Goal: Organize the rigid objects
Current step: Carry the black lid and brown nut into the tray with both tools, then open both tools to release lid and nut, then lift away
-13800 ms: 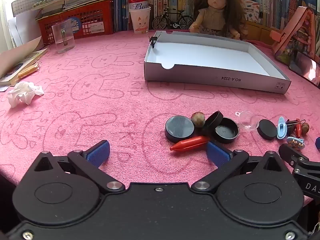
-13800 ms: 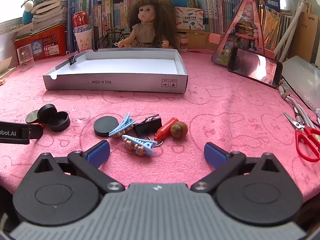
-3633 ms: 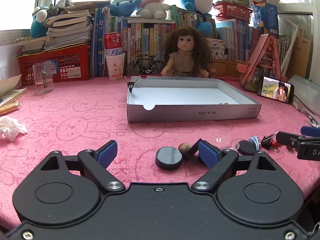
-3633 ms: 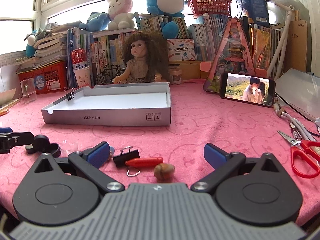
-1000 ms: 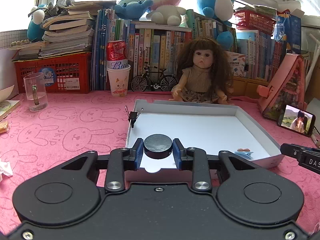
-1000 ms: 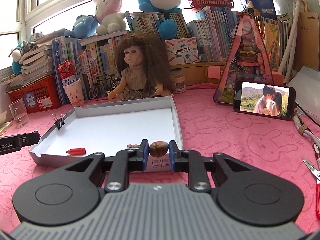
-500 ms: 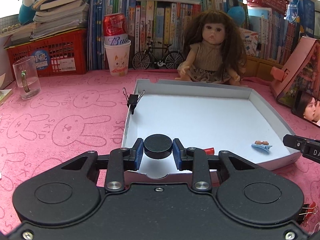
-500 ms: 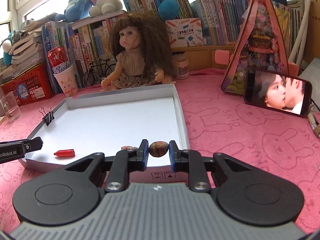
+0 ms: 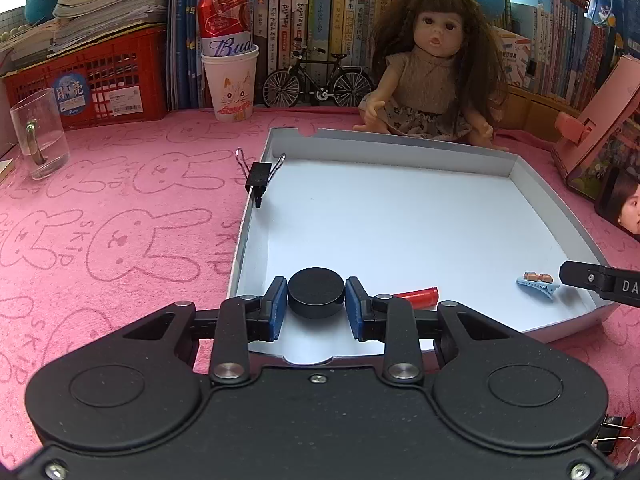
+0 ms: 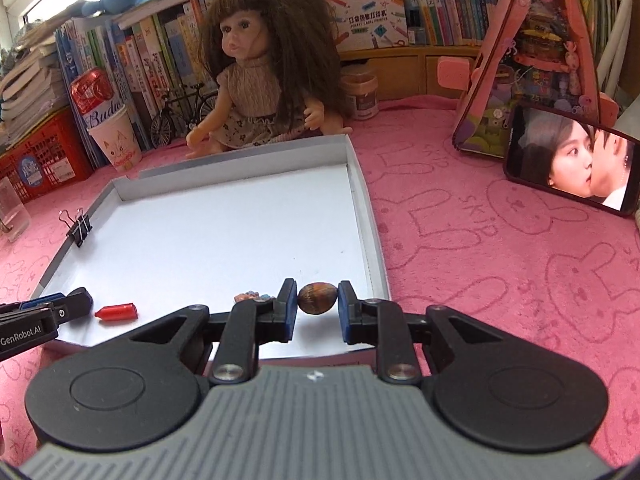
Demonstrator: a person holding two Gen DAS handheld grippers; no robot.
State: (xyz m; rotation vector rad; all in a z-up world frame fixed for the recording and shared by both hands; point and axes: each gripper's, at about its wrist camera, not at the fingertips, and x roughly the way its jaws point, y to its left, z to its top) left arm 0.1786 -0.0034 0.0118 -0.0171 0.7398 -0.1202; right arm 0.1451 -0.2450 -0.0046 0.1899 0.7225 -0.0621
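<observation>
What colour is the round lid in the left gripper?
Matte black lid; clearest in the left wrist view.

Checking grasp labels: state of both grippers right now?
Left gripper: shut on black round cap.
Right gripper: shut on brown nut.

"Bud" in script shows on the red can [image 9: 224,20] standing in a paper cup at the desk's far edge. "SKiP" is repeated on the pink desk cover [image 9: 120,216] beside its rabbits. The left tool [image 10: 44,316] bears "GenRobot.AI"; the right tool [image 9: 600,282] shows "DA".
</observation>
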